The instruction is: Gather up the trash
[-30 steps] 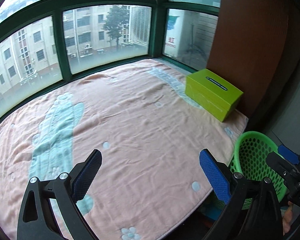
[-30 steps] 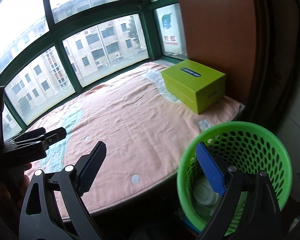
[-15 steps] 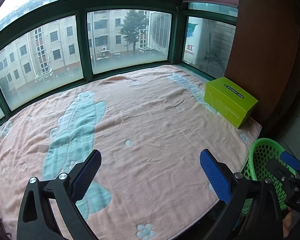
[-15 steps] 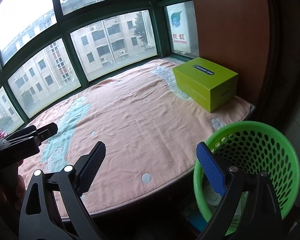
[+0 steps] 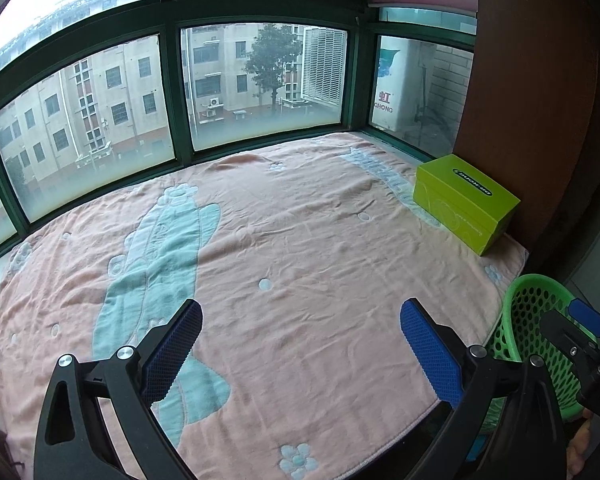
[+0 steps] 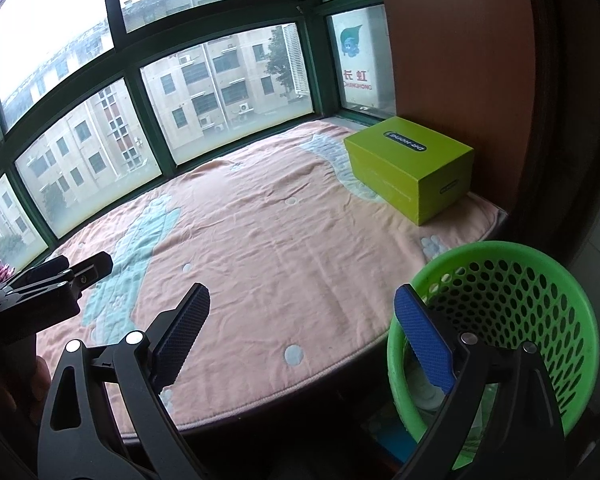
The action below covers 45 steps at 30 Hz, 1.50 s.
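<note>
A green perforated basket (image 6: 540,288) stands on the floor at the right edge of the blanket-covered ledge; pale trash (image 6: 424,392) lies in its bottom. It also shows in the left wrist view (image 5: 536,312). My left gripper (image 5: 300,344) is open and empty above the pink blanket (image 5: 300,248). My right gripper (image 6: 302,332) is open and empty, its right finger over the basket's near rim. No loose trash shows on the blanket.
A lime green box (image 5: 466,202) sits at the blanket's far right, against a brown wall panel (image 6: 452,60); it also shows in the right wrist view (image 6: 410,168). Green-framed windows (image 5: 260,80) close the far side. The left gripper shows at the right wrist view's left edge (image 6: 52,280).
Both grippers have drawn back and turned left, so more of the blanket shows and the box and basket sit further right. Both stay open.
</note>
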Motion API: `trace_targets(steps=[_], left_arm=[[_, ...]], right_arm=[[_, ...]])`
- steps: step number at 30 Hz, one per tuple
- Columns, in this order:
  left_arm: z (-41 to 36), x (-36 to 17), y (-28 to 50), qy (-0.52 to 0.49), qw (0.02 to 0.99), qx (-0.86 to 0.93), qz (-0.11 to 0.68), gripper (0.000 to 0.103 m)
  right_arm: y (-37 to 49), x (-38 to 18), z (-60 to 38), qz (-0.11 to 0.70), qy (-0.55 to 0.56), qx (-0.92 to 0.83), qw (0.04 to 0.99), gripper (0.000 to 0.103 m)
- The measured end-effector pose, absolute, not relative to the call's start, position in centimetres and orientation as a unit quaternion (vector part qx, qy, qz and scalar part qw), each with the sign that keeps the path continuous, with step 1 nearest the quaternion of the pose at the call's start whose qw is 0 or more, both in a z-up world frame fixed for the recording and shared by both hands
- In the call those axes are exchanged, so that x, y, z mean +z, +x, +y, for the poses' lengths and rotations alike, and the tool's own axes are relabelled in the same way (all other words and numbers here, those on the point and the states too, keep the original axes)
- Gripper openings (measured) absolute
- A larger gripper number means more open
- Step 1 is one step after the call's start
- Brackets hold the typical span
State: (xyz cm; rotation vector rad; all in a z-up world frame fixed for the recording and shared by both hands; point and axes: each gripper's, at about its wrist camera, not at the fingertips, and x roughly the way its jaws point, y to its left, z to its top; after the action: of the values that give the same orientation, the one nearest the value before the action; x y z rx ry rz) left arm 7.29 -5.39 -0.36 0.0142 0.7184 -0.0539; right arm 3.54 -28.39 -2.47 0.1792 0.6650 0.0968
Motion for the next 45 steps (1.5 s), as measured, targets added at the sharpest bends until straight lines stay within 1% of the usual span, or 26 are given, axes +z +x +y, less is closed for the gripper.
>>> trace_targets(steps=[45], left_arm=[[-4.64,-0.92,6.85,0.003,0.933,-0.018,0.358,0.096]], right_arm=[[3.33,-2.59,-27.79,0.326,0.086,0.050,0.940,0.094]])
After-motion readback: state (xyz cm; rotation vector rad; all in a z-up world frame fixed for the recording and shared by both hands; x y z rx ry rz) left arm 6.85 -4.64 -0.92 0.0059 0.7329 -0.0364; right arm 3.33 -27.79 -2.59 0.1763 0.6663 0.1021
